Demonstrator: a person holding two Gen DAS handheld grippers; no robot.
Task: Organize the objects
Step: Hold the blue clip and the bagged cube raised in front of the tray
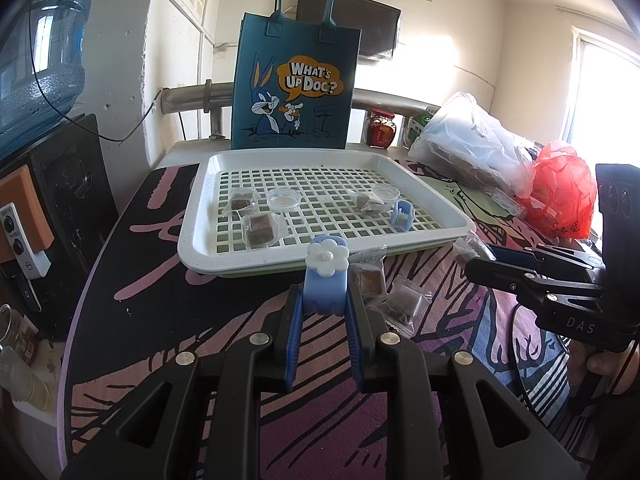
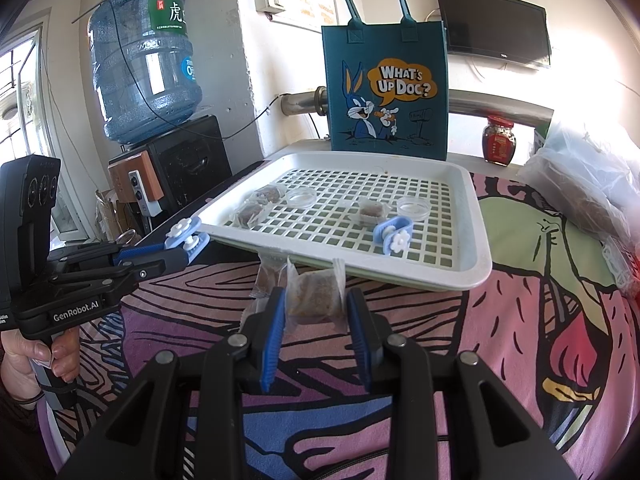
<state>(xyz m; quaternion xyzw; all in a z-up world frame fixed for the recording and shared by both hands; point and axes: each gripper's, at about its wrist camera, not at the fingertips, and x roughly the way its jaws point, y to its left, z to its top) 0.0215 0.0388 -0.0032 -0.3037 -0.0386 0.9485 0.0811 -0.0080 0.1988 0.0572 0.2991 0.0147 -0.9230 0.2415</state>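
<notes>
Looks like somebody's lived-in home. Water cooler jug (image 2: 146, 64) on a dispenser at 10 o'clock, wall-mounted TV (image 2: 494, 26) at 1 o'clock, cartoon tote bag (image 2: 386, 92) at 12, sauce jar (image 2: 499, 140) and plastic bags (image 1: 472, 148) on a cartoon-print cloth (image 2: 520, 300).

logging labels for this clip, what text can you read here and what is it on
"WHAT'S UP DOC?" on the tote bag
"GenRobot.AI" on the left tongs, on the body
"DAS" on the right tongs, on the body
"虎" on the water jug, green label; the rest is too small
Red jar label: too blurred to read
TV logo: too small to read
</notes>
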